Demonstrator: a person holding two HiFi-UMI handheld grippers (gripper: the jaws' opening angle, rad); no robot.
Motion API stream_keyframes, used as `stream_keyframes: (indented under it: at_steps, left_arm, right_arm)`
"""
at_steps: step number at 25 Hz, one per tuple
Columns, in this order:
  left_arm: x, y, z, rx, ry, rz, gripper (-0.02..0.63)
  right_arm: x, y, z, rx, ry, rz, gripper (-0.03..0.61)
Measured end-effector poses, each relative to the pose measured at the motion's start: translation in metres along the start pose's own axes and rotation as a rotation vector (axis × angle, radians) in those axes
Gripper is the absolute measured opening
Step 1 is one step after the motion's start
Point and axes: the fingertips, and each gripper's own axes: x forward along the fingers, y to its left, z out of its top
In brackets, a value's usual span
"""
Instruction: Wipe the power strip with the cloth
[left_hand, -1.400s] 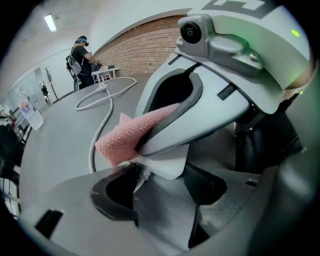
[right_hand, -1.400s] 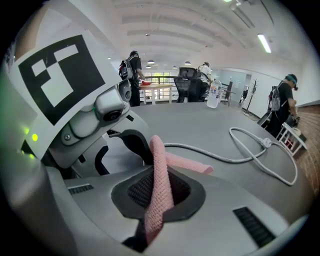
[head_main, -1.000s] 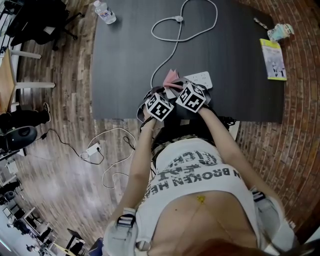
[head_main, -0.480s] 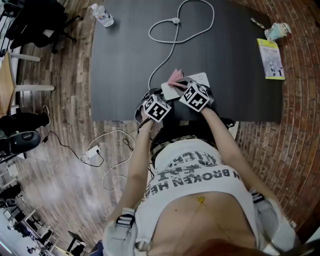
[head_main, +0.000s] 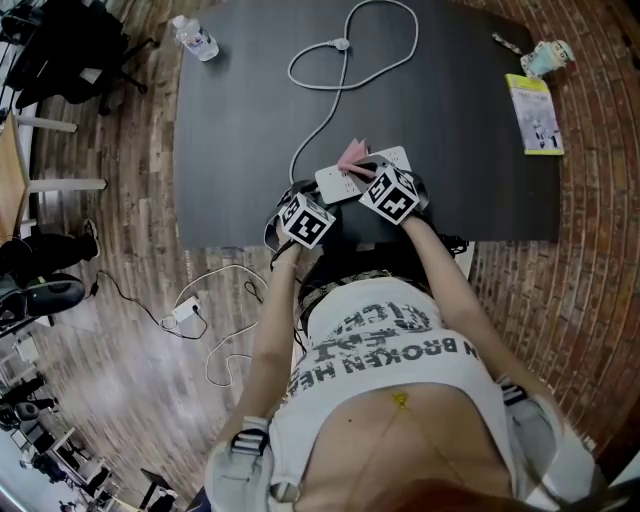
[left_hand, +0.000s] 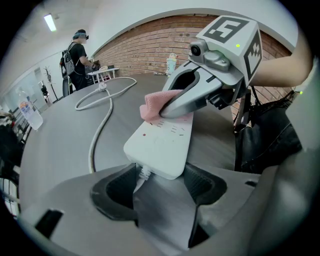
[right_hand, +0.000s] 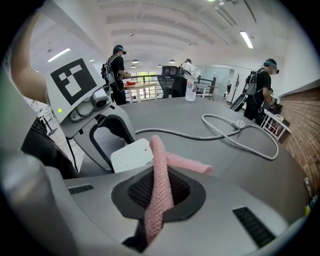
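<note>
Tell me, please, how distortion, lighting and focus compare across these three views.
Head view: strong fisheye bows the edges of the dark rectangular table, evenly lit. Left gripper view: black round vignette; white plastic power strip sharp. Right gripper view: same vignette; pink knitted cloth crisp, ceiling lights bright.

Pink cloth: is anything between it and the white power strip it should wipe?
Nothing visible. The cloth, pinched in the right gripper, lies on the power strip at its far end, while the left gripper clamps its cord end.

Water bottle (head_main: 193, 38) and booklet (head_main: 537, 113) lie well apart
</note>
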Motion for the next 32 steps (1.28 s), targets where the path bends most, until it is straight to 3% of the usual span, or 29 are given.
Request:
stream_keyframes:
  at_steps: [32]
  left_arm:
    - [0.000, -0.004, 0.001, 0.002, 0.005, -0.017, 0.281]
  right_arm:
    - [-0.024, -0.036, -0.034, 0.099, 0.014, -0.089, 0.016]
